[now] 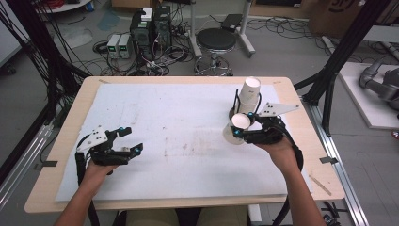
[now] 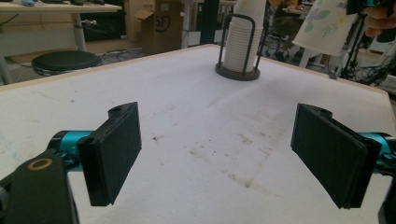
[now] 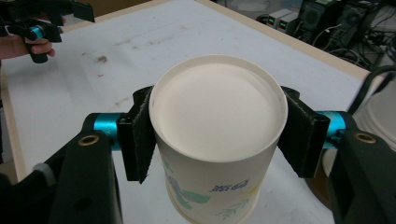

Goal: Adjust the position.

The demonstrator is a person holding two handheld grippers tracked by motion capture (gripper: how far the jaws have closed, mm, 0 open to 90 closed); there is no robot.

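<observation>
My right gripper (image 1: 244,124) is shut on a white paper cup (image 1: 233,132) with a flower print, held above the mat's right side. In the right gripper view the cup's flat bottom (image 3: 215,107) faces the camera, and both pads (image 3: 137,140) press its sides. Just behind it a stack of paper cups (image 1: 248,95) stands in a black wire holder (image 1: 234,113); the left gripper view shows the stack (image 2: 240,44) and the held cup (image 2: 327,25). My left gripper (image 1: 131,140) hovers low at the mat's left front, its jaws wide open (image 2: 217,154) with nothing between them.
A white, stained foam mat (image 1: 179,141) covers the wooden table (image 1: 70,122). Behind the table stand a black stool (image 1: 216,40), electronic boxes (image 1: 150,30) and tangled cables on the floor. Black frame posts (image 1: 339,56) rise at the right.
</observation>
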